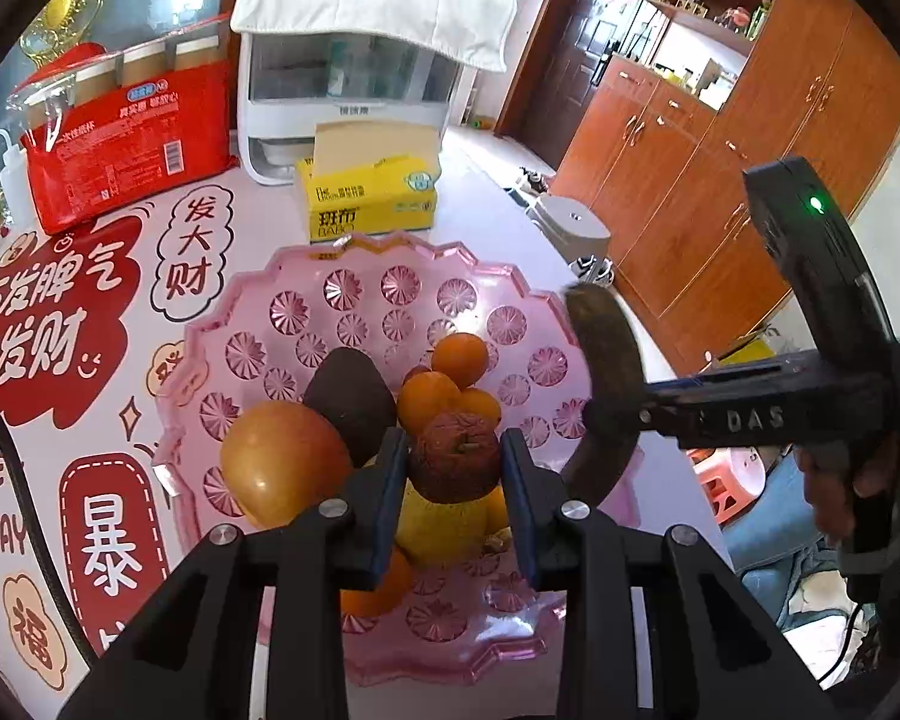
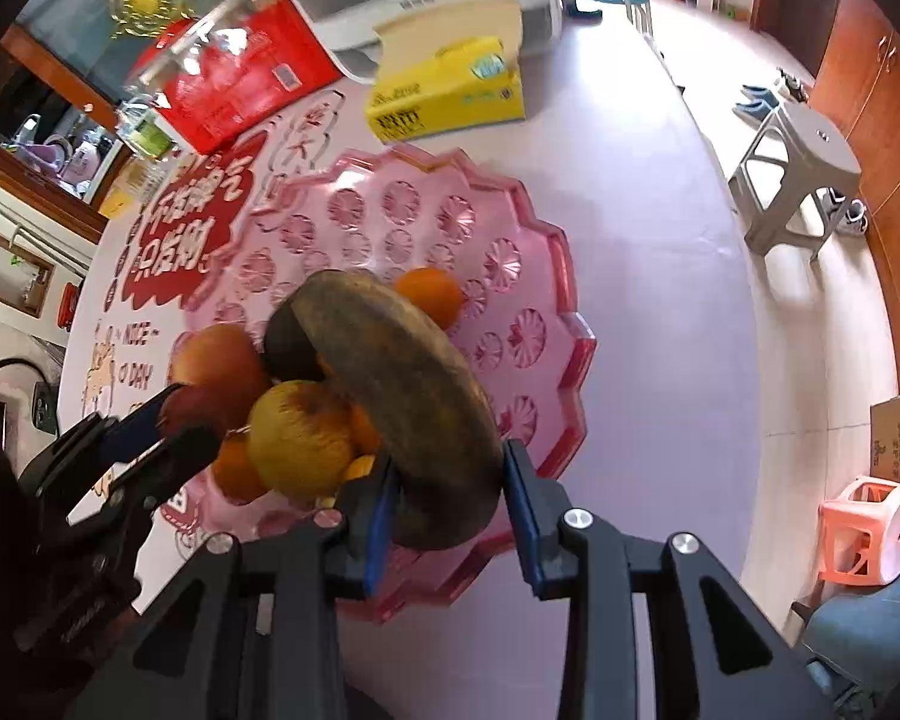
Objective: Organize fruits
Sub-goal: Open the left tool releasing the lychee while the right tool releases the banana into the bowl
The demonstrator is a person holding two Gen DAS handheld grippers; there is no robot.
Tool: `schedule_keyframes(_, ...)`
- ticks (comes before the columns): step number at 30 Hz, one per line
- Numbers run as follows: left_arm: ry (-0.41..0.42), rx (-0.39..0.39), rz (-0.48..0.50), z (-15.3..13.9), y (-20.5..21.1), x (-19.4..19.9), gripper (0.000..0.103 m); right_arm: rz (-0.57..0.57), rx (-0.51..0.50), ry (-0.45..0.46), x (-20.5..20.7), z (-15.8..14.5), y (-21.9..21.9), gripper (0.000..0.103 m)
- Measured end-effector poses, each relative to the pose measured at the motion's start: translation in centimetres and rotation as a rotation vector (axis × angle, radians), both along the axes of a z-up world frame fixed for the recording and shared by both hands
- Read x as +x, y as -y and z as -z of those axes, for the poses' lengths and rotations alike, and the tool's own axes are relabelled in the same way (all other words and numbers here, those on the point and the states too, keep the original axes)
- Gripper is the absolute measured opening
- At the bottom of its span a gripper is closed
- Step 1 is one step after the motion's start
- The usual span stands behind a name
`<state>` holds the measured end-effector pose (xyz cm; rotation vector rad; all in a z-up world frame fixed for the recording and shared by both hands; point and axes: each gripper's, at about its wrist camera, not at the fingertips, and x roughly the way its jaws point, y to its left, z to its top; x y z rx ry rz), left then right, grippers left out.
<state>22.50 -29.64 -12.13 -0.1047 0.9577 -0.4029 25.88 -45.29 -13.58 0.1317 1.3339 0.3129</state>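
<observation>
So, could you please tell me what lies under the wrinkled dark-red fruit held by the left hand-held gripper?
Directly under the wrinkled dark-red fruit sits a yellow-green apple in the pink scalloped plastic tray. The fruit covers the apple's top.

One pink scalloped fruit plate (image 1: 510, 300) sits on the desk (image 1: 498, 204). Two grippers show, each with two fingers. The fruit: one long dark banana (image 2: 402, 384), one wrinkled brown fruit (image 1: 455, 457), one red-yellow apple (image 1: 282, 468), one yellow apple (image 2: 300, 438), one dark fruit (image 1: 348, 402), and at least three small oranges (image 1: 459, 360).
</observation>
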Motion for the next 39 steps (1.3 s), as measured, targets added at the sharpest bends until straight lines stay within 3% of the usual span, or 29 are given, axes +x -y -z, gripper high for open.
schedule_keyframes(6,-0.039,0.005,-0.007,1.8,0.3,1.5,0.03,-0.005,0.01,-0.024,2.3,1.8,0.1,0.034)
schedule_keyframes(11,-0.057,0.005,-0.018,2.6,0.4,2.4,0.03,0.006,0.015,0.017,3.5,1.7,0.4,0.033)
schedule_keyframes(20,-0.047,-0.001,-0.041,1.9,0.0,2.2,0.052,0.034,-0.01,0.035,3.5,0.9,0.6,0.034)
schedule_keyframes(26,-0.055,-0.001,-0.061,1.0,-0.9,1.1,0.067,0.088,0.003,0.051,1.3,0.2,0.6,0.036)
schedule_keyframes(29,-0.054,0.001,-0.086,0.2,-1.8,-0.1,0.069,0.122,0.035,0.06,-0.6,-0.4,0.4,0.042)
schedule_keyframes(31,-0.049,-0.003,-0.097,-0.6,-2.7,-1.3,0.077,0.142,0.066,0.058,-1.9,-0.7,0.1,0.045)
schedule_keyframes(39,-0.055,0.013,-0.14,-2.2,-6.8,-6.6,0.082,0.155,0.055,0.115,-7.9,-1.7,-3.5,0.049)
